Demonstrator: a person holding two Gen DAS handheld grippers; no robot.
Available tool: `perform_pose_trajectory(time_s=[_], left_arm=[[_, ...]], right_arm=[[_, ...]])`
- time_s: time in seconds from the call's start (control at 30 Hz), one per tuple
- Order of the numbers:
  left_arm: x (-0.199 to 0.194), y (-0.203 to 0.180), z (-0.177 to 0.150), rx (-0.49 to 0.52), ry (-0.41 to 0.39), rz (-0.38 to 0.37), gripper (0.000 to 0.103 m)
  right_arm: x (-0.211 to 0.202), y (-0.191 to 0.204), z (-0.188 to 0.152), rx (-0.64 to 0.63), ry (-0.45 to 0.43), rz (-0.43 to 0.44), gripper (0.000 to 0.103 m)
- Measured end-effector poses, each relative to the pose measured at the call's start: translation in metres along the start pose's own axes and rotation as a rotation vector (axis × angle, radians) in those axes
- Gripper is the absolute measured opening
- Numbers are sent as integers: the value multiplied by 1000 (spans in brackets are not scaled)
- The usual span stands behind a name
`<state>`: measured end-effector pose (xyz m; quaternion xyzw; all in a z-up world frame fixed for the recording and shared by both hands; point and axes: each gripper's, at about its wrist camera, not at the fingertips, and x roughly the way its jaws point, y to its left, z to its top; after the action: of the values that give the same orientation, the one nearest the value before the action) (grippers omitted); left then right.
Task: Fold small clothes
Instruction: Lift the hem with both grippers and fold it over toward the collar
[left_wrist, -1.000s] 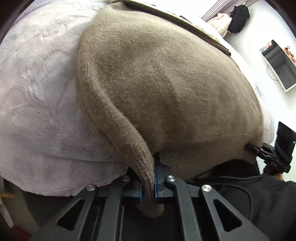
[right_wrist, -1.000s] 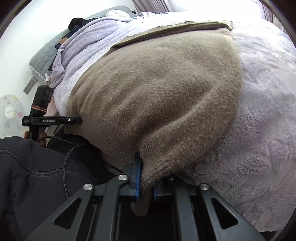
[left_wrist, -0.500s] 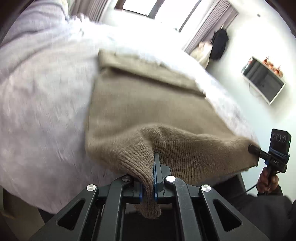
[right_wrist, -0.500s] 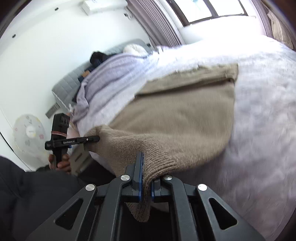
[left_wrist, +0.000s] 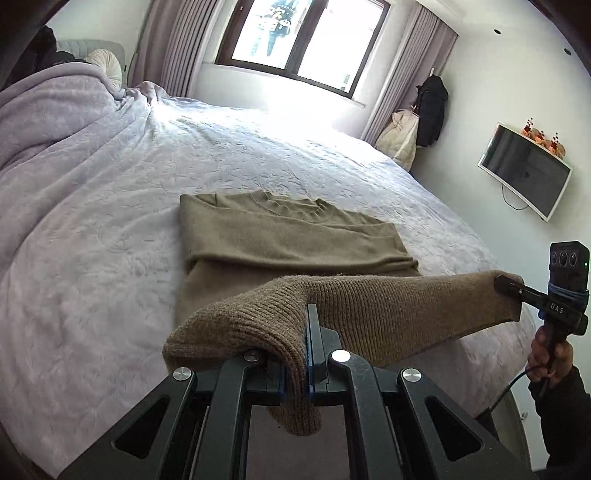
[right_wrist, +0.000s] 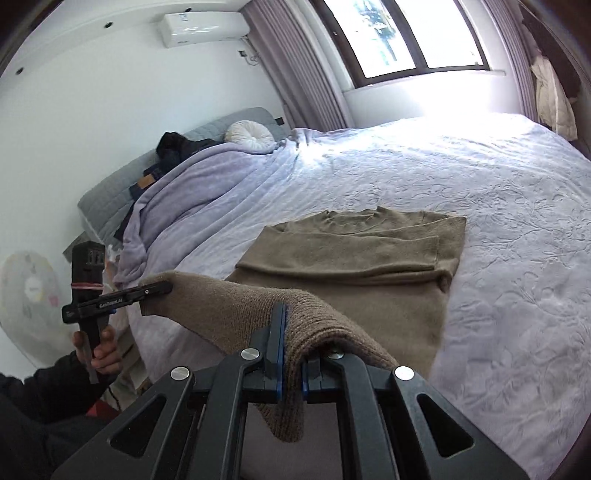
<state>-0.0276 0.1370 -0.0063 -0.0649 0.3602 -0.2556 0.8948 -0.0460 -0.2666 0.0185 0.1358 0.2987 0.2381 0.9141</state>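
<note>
Since a second ago both grippers have risen and carried the bottom hem of the sweater up off the bed – before, the knit filled our whole view, and now we look over it to the far wall.

The bed (left_wrist: 110, 229) is covered with a pale lilac blanket (right_wrist: 498, 221), heaped up at the head end. On it lies the brown sweater (left_wrist: 280, 236), its collar toward the window (left_wrist: 295, 33) and one sleeve folded across the chest. The lower part rises from the blanket to our grippers, and the ribbed hem hangs stretched in the air between them.

The left gripper (left_wrist: 307, 354) is closed tight on one corner of the hem – a flap of knit hangs down behind its blue pads. The right gripper (right_wrist: 290, 356) is clamped on the other corner in the same way. Each camera sees the other gripper at the far end of the hem, held by a hand (left_wrist: 550, 354) in a dark sleeve.
</note>
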Motion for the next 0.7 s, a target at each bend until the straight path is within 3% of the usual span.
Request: perform_pose_trajectory(time_s=[0.53,0.7], left_arm=[[80,13,84,-44,15,8,8],[125,27,110,-77,58,22,8]], right_arm=[[75,-73,71,204,20,-51,7],[110,-102,98,258,22,-76,7]])
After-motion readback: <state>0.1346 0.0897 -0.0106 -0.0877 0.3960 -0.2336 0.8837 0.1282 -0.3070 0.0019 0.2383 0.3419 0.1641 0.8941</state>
